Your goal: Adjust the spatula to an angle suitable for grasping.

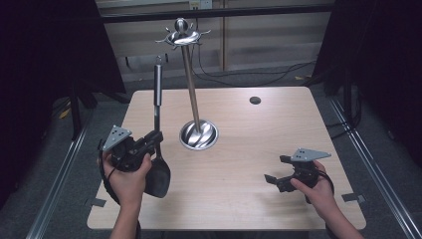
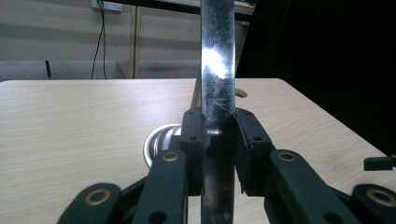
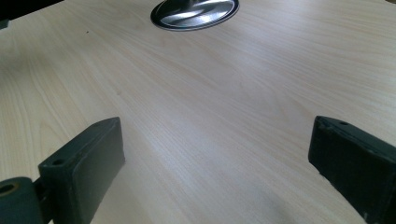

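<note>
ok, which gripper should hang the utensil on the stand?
Left, probably. The left gripper is already shut on the spatula, held upright beside the utensil stand. The right gripper is open, low over the table, farther off.

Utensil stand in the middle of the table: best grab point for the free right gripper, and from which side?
Grip the stand on its thin upright pole, partway up, coming level from its right, where the open right gripper waits. The round base lies flat and wide, and the hooked top is awkward; probably only the pole fits between the jaws.
</note>
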Action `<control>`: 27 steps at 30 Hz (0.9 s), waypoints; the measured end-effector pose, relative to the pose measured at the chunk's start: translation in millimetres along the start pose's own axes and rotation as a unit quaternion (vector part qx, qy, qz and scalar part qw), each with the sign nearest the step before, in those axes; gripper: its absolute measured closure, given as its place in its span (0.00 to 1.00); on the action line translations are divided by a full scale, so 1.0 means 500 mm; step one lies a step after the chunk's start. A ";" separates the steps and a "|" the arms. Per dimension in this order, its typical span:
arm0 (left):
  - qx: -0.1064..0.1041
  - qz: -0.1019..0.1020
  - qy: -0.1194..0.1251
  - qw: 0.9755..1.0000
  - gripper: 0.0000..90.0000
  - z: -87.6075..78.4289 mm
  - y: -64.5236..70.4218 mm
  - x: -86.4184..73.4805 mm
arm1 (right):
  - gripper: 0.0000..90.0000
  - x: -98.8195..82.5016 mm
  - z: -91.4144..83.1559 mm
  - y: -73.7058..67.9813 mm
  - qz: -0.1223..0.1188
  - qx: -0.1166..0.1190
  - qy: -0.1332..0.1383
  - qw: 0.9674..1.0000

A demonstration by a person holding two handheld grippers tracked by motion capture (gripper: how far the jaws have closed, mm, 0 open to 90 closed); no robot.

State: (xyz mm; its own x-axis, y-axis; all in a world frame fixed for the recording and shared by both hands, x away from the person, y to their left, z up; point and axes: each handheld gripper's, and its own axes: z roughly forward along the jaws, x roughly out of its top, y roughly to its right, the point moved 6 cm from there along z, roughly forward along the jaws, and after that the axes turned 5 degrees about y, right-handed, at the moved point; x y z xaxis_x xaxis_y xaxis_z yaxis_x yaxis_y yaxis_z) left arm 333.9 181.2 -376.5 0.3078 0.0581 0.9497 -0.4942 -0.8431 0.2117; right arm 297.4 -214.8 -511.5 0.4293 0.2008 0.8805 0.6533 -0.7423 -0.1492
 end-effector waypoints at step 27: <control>-0.022 0.029 0.018 0.999 0.84 -0.012 0.042 0.027 | 0.04 -0.002 0.002 -0.003 -0.002 0.001 -0.003 1.000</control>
State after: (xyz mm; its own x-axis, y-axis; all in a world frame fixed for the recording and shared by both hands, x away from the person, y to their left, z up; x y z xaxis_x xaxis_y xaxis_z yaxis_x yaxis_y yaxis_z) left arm 322.8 167.2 -358.0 0.2483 0.0301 0.9682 -0.5454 -0.8217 0.1654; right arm 296.8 -213.2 -512.5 0.4306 0.2068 0.8785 0.6557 -0.7406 -0.1470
